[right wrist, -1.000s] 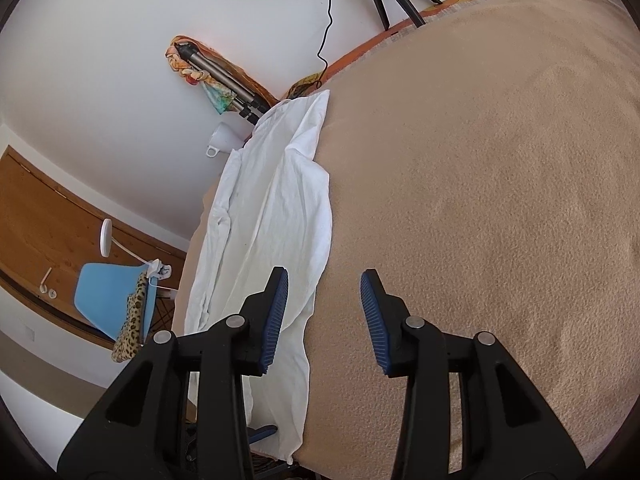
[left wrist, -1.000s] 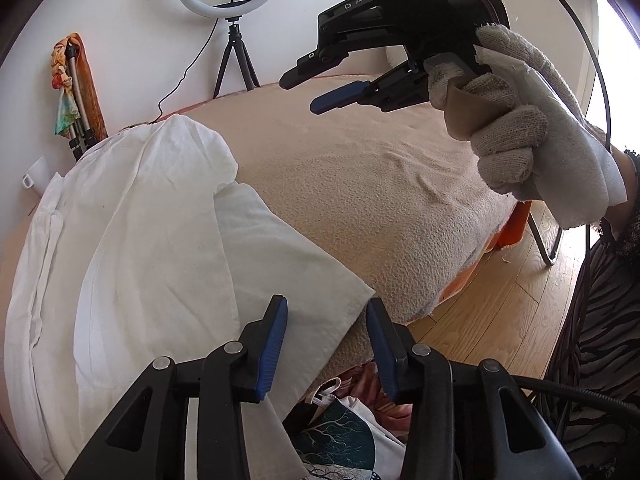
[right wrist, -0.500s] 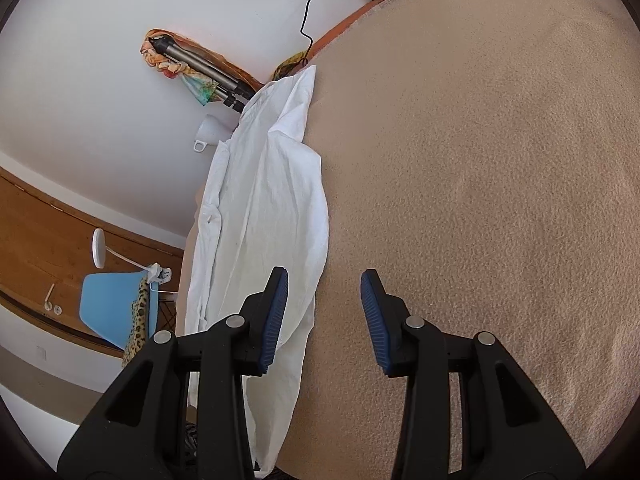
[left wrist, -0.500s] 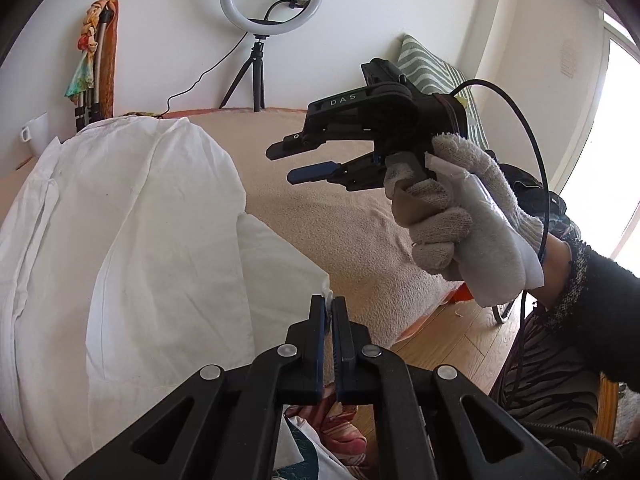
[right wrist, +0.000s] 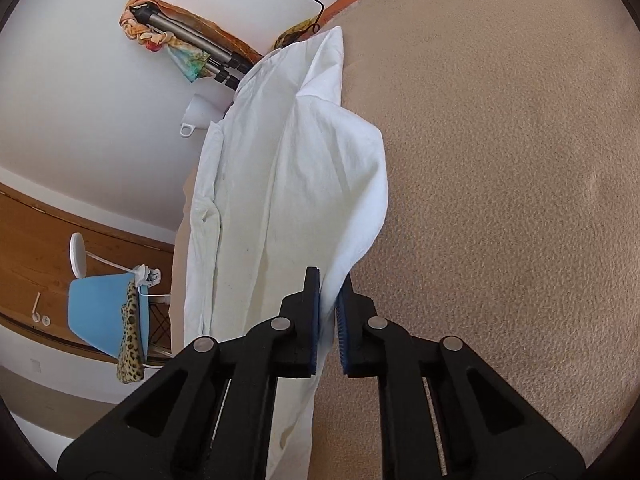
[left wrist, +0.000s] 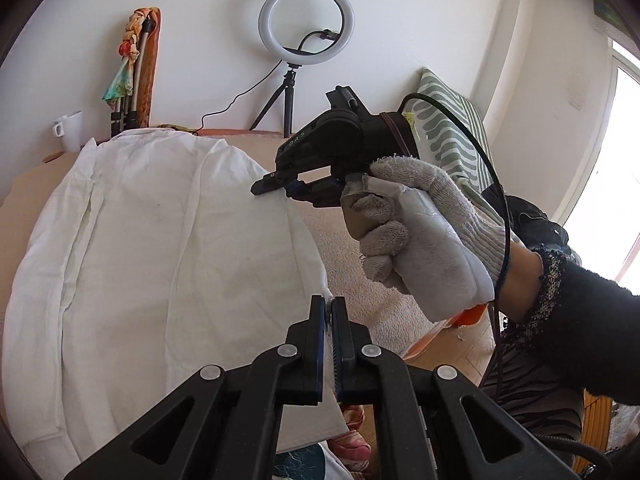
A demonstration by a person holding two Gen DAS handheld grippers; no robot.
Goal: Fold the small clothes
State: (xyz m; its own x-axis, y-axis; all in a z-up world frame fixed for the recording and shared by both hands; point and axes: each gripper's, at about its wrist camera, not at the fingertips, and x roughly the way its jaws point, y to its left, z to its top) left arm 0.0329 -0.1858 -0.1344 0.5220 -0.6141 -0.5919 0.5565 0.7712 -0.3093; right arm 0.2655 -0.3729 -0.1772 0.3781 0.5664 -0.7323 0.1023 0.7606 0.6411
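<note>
White garment [left wrist: 168,264] lies lengthwise on the bed [right wrist: 500,200], running toward twelve o'clock; left gripper [left wrist: 329,322] is clenched on its near hem corner; right gripper [right wrist: 329,300] jaws are closing on the same right-hand edge farther along.

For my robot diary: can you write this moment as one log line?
left claw: shut on white shirt | right claw: shut on white shirt | bed: underneath

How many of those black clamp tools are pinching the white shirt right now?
2. The left gripper clamps the white shirt at its near edge; the right gripper pinches the same edge farther along, beside the tan blanket.
</note>
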